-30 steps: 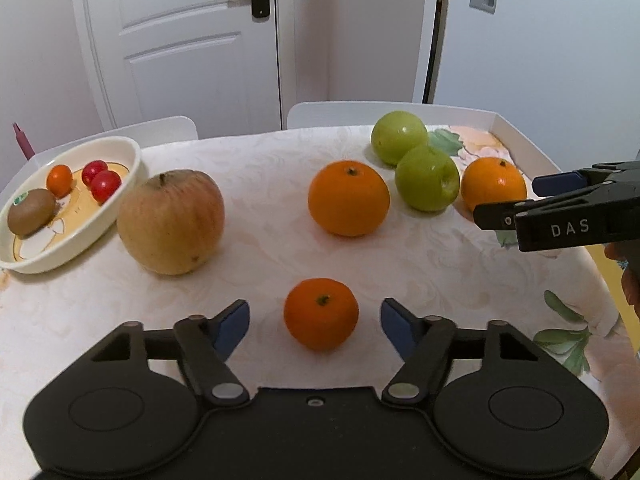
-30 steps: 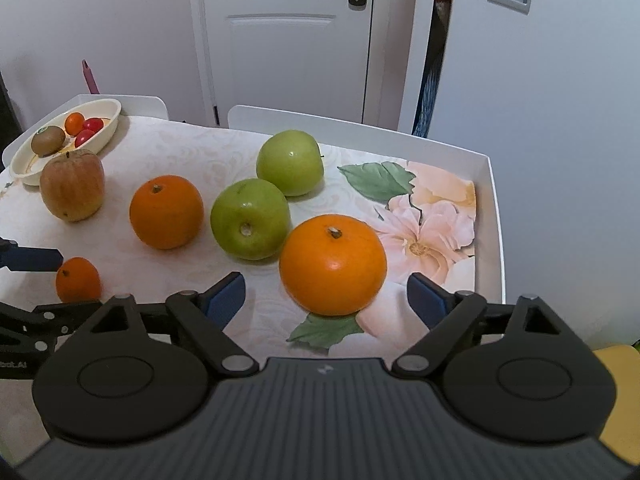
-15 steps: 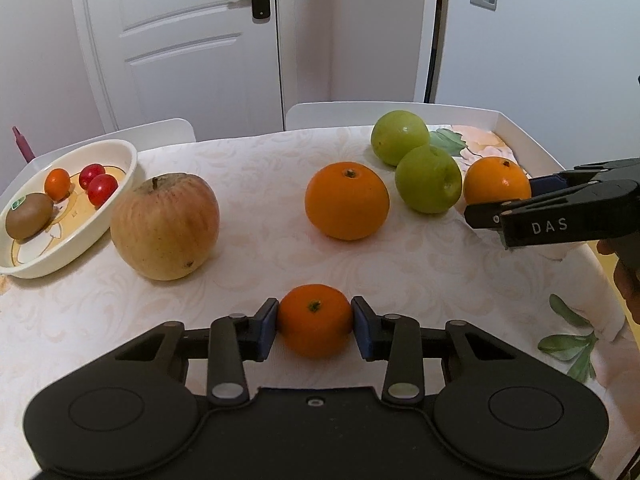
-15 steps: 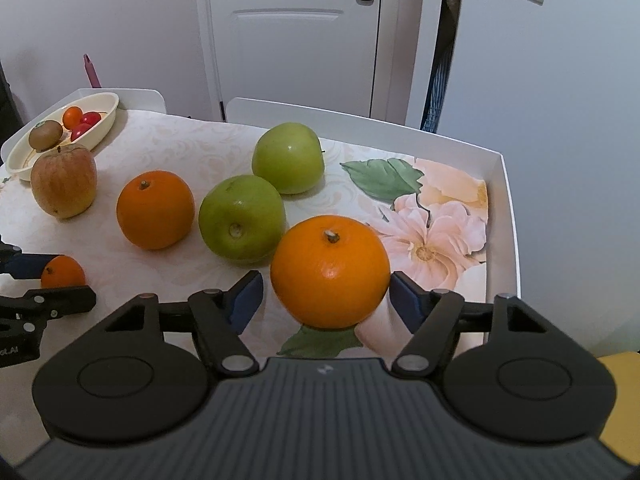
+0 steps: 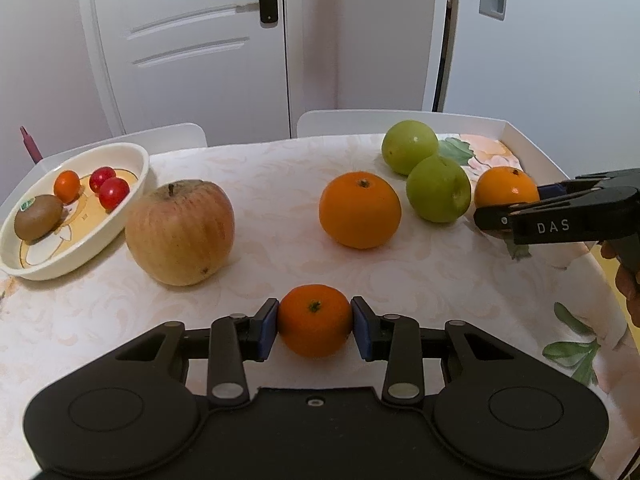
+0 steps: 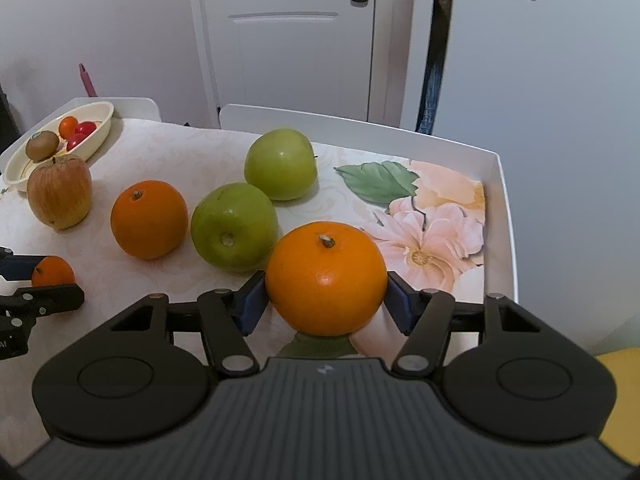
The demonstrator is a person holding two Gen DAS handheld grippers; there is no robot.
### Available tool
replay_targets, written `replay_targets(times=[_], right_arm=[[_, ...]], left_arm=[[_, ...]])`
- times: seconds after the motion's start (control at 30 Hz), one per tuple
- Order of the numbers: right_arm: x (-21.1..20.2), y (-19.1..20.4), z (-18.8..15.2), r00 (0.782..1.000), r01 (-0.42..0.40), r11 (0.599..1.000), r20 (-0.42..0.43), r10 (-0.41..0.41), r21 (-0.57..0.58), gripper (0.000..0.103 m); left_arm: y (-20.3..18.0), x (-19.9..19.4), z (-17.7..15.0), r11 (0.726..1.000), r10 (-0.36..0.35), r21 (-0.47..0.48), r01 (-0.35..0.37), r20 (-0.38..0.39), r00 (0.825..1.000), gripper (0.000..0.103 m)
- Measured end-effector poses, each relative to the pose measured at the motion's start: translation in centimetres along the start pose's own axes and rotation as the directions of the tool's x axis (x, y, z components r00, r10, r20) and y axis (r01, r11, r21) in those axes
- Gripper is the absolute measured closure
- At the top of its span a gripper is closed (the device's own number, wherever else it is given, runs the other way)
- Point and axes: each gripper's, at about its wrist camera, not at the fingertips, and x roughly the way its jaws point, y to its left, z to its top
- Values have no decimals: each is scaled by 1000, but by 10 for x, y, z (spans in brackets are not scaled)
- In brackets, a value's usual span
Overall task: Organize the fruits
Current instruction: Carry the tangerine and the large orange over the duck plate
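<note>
Gripping small mandarin (image 5: 314, 320), left gripper (image 5: 314, 326); right gripper (image 6: 326, 298) clamping large glossy stemmed orange (image 6: 326, 278)

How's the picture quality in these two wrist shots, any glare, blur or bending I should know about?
Left wrist view: sharp on the small orange held by the left gripper; the door bows from fisheye distortion and the corners go dark. Right wrist view: even soft light, a small glare spot on the large orange in the right gripper, and soft shadows under the fruit.
</note>
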Motion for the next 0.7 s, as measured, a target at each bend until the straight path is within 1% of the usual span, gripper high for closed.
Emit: replay_targets(times=[0.23, 0.37, 0.53, 0.7], right_arm=[[-16, 2, 7, 1000, 4, 1000, 13, -4, 7, 26], [-32, 9, 15, 1000, -3, 1000, 29, 2, 11, 26], [-51, 23, 29, 999, -9, 1000, 47, 9, 11, 26], [-69, 47, 45, 998, -23, 1000, 62, 23, 5, 26]], left_arm=[[4, -12, 6, 1000, 2, -5, -2, 27, 1000, 61], [9, -25, 12, 1000, 5, -17, -4, 49, 999, 61], [21, -46, 22, 1000, 14, -29, -11, 83, 996, 61], [40, -68, 34, 999, 23, -47, -17, 119, 993, 61]])
